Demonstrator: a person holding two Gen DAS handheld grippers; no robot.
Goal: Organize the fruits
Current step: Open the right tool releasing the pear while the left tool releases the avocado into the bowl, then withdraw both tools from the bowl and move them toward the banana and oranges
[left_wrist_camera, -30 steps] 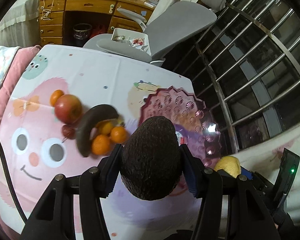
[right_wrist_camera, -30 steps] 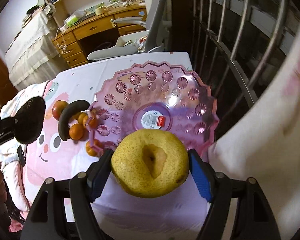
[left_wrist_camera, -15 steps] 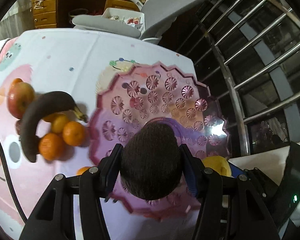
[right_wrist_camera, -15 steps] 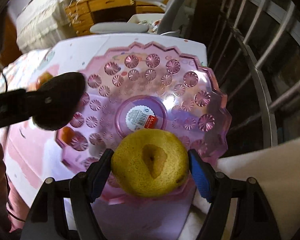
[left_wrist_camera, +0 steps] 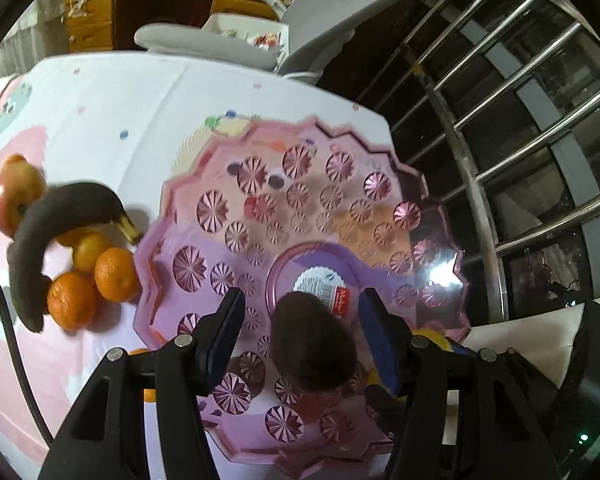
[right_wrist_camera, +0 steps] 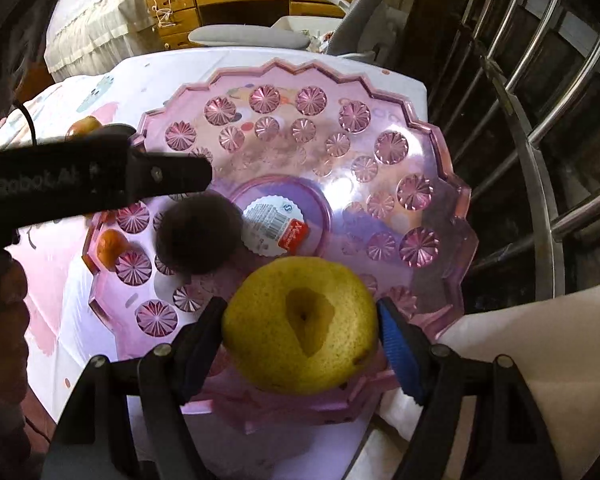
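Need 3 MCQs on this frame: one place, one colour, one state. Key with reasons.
1. Where does the avocado lie?
A. on the pink tray
B. beside the banana
C. on the chair

2. What colour is the fruit in the right hand-held gripper?
A. red
B. yellow
C. orange

3. How is the left hand-held gripper?
A. shut on the avocado
B. shut on a tangerine
C. open

Key: 1 A, it lies on the tray's patterned floor by the sticker; 2 B, the pear between its fingers is yellow; 3 C, the fingers stand apart from the avocado on both sides.
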